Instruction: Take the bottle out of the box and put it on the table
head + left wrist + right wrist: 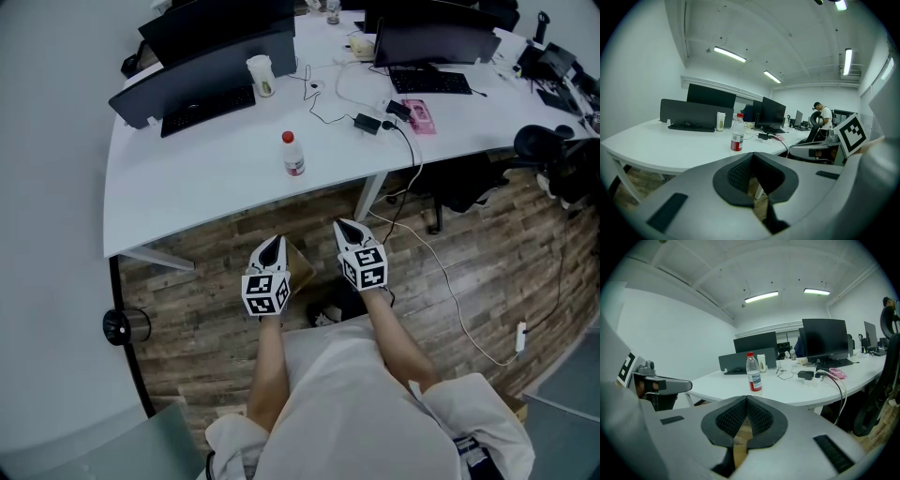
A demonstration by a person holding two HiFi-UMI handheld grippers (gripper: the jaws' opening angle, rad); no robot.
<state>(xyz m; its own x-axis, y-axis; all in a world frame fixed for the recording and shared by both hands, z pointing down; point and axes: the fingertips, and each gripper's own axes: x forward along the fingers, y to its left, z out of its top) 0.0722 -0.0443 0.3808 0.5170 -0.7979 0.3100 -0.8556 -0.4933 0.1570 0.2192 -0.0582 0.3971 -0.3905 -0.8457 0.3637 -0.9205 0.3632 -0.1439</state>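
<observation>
The bottle (293, 153) stands upright on the table (187, 178), not far from its front edge. The left gripper (273, 244) and right gripper (346, 227) are both closed, empty and well apart from it. A careless forward swing could tip it.

Both arms reach forward from the torso, elbows bent, roughly parallel. The left forearm (267, 361) and right forearm (398, 342) are bare.

The left gripper (273, 241) and right gripper (345, 226) are held side by side, near each other but apart, with the right a little further ahead. Both point forward and slightly down. Each marker cube sits just ahead of its hand: the left cube (265, 292) and the right cube (364, 267).

In the left gripper view the jaws meet at the tips, with nothing between them. The right gripper view shows the same: jaws closed tip to tip and empty.
</observation>
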